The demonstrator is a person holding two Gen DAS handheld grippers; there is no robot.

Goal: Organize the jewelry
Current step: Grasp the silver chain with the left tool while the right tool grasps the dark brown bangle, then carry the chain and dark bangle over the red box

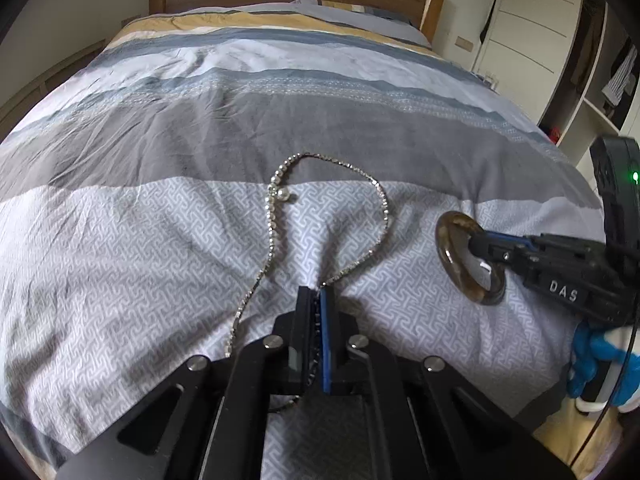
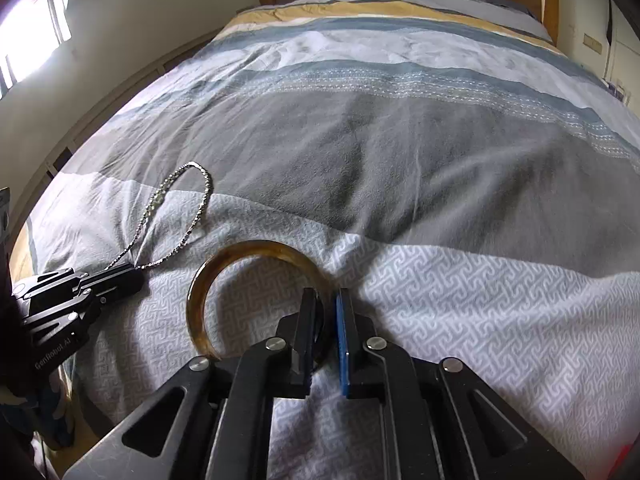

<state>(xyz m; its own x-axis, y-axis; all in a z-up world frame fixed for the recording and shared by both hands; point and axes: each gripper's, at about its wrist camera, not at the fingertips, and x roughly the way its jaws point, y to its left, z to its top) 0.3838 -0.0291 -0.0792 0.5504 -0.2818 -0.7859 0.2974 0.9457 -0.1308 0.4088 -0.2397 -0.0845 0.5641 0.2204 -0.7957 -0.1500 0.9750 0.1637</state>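
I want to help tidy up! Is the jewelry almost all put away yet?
Not yet. Nothing looks put away: no box or tray shows in either view. Right now the left gripper is shut on the silver necklace, which trails in a loop over the bedspread. The right gripper is pinching the brown bangle, which seems to rest on the bed. Both pieces still need a proper place.

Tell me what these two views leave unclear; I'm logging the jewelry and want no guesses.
- Necklace clasp end: left wrist view, hidden between the left tongs.
- Bangle near arc: right wrist view, covered by the right tongs; whether it is lifted off the duvet is unclear.
- Necklace bead detail: right wrist view, too small.
- Any jewelry box: none visible in either view.
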